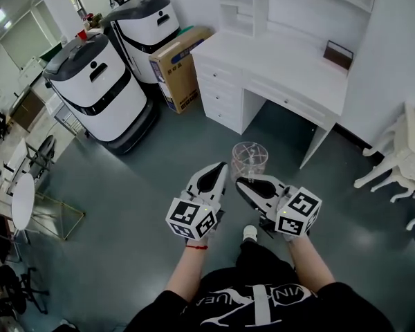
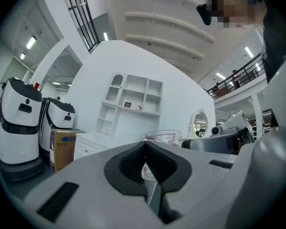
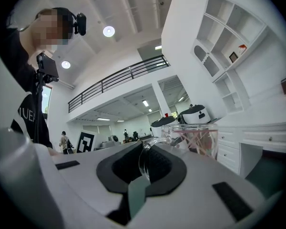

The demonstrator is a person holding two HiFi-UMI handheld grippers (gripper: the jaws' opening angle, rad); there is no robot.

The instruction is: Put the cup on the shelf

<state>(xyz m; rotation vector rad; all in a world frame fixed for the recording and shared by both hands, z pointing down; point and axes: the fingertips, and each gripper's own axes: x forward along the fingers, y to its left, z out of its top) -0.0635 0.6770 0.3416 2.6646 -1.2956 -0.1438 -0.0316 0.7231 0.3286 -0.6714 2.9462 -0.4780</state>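
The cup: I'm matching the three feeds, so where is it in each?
Head view: cup at centre, just beyond the right gripper.
Left gripper view: rim just above the fingers, centre-right.
Right gripper view: right of centre, handle between the fingers.
Shared landmark: the white shelf unit.

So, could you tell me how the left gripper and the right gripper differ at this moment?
The right gripper is shut on the clear handle of the cup, carrying it; the left gripper is shut on nothing. The cup stands straight ahead of the right gripper's tips, but beside the left gripper's. Both are white and aim roughly toward the desk.
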